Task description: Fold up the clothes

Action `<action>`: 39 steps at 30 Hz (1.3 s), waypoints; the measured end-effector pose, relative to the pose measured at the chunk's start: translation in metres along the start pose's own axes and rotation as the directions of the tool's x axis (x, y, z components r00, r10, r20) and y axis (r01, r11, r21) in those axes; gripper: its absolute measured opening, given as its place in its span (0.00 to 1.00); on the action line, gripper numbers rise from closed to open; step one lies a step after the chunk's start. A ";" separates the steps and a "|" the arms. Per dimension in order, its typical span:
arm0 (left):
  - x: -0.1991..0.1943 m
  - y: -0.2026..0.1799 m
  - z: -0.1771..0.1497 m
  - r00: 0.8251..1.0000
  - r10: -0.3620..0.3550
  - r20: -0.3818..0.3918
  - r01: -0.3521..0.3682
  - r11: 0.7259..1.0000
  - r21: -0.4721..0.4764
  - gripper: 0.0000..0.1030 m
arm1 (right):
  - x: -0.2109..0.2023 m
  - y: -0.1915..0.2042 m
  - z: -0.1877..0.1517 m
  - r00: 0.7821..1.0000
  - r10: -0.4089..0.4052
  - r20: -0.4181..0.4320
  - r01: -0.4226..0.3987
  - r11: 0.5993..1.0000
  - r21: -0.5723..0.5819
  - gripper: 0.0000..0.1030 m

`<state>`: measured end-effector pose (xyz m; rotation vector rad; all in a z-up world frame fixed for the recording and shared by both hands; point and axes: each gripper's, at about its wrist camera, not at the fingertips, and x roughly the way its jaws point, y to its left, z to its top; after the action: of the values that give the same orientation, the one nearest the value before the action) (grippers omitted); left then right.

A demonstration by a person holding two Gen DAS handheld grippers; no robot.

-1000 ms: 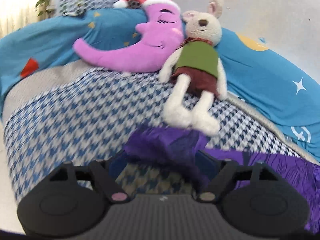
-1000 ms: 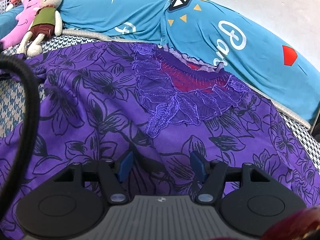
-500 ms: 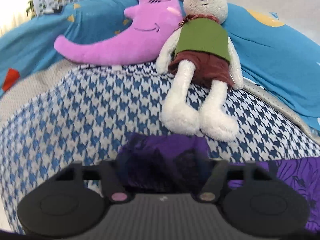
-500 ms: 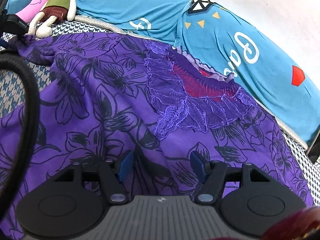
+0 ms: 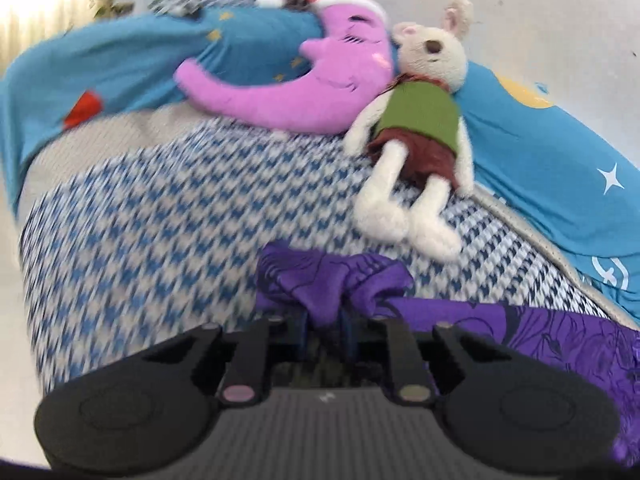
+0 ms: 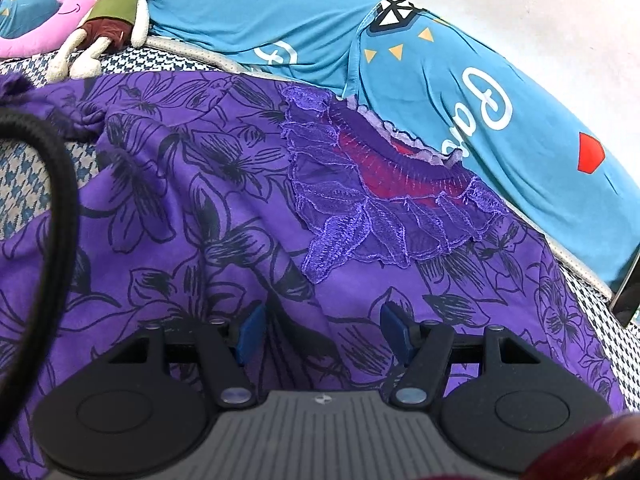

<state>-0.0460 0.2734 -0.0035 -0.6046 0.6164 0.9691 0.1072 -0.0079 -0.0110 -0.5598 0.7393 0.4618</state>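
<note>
**A:** What were the tongs doing?

**B:** The left gripper (image 5: pixel 323 324) had its blue fingers drawn nearly together, pinching a bunched corner of the purple floral garment (image 5: pixel 336 280), probably a sleeve end. The right gripper (image 6: pixel 322 330) stood with its jaws wide apart, holding nothing, poised just over the garment's chest, below the lace collar (image 6: pixel 384 216).

**A:** And where did the garment lie?

**B:** Spread face up across the houndstooth bedspread (image 5: pixel 160 224), collar toward the far side, nearly touching the long blue pillow (image 6: pixel 440 92) along the wall. The pinched corner sat at the garment's far left.

**A:** Which step of the folding was that?

**B:** I judged it an early one: the sleeve was gripped, but the body lay open and flat. The next move seemed to call for carrying that corner rightward over the chest, with the right tongs either pressing the fabric down or catching a second edge to keep the fold line straight.

**A:** Was there room to work?

**B:** To the left, plenty of bare bedspread before the bed's edge. Just beyond the held corner lay a plush rabbit (image 5: pixel 420 136), its feet close to the fabric, leaning against a pink moon cushion (image 5: pixel 304 88). A black cable (image 6: pixel 60 200) looped across the right gripper's left side and could snag. Something dark sat at the far right edge; I could not tell what.
</note>
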 end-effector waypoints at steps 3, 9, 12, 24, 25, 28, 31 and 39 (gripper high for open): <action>-0.006 0.013 -0.021 1.000 -0.002 -0.031 0.001 1.000 -0.022 0.17 | 0.001 -0.002 -0.001 1.000 -0.005 0.000 0.005 1.000 0.004 0.61; -0.026 0.025 -0.054 0.999 0.006 -0.038 -0.005 1.000 0.017 0.21 | 0.000 -0.005 -0.004 1.000 -0.010 0.003 0.010 1.000 0.003 0.61; -0.035 0.033 -0.059 0.999 -0.008 -0.037 0.009 1.000 0.009 0.21 | 0.000 -0.005 -0.005 1.000 -0.014 0.002 0.014 1.000 -0.001 0.61; -0.056 0.009 -0.023 0.991 -0.087 0.100 0.079 0.994 0.080 0.58 | 0.002 -0.004 -0.008 1.000 -0.024 -0.010 0.024 1.000 -0.016 0.61; -0.051 0.003 -0.018 0.992 -0.093 0.091 0.084 0.992 0.099 0.61 | 0.002 -0.004 -0.008 1.000 -0.024 -0.010 0.024 1.000 -0.018 0.61; -0.034 -0.011 -0.010 0.994 -0.052 0.093 0.037 0.987 0.154 0.71 | 0.003 -0.003 -0.007 1.000 -0.025 -0.010 0.024 0.999 -0.026 0.61; -0.016 -0.015 -0.006 0.996 -0.032 0.078 0.016 0.981 0.196 0.76 | 0.002 -0.001 -0.006 1.000 -0.025 -0.007 0.024 0.999 -0.035 0.61; 0.016 -0.018 -0.008 1.000 0.015 0.016 -0.019 0.969 0.247 0.74 | 0.004 0.003 -0.004 1.000 -0.022 -0.004 0.021 0.998 -0.052 0.61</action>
<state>-0.0250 0.2688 -0.0164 -0.3707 0.7183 0.8949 0.1057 -0.0077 -0.0171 -0.6173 0.7268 0.4609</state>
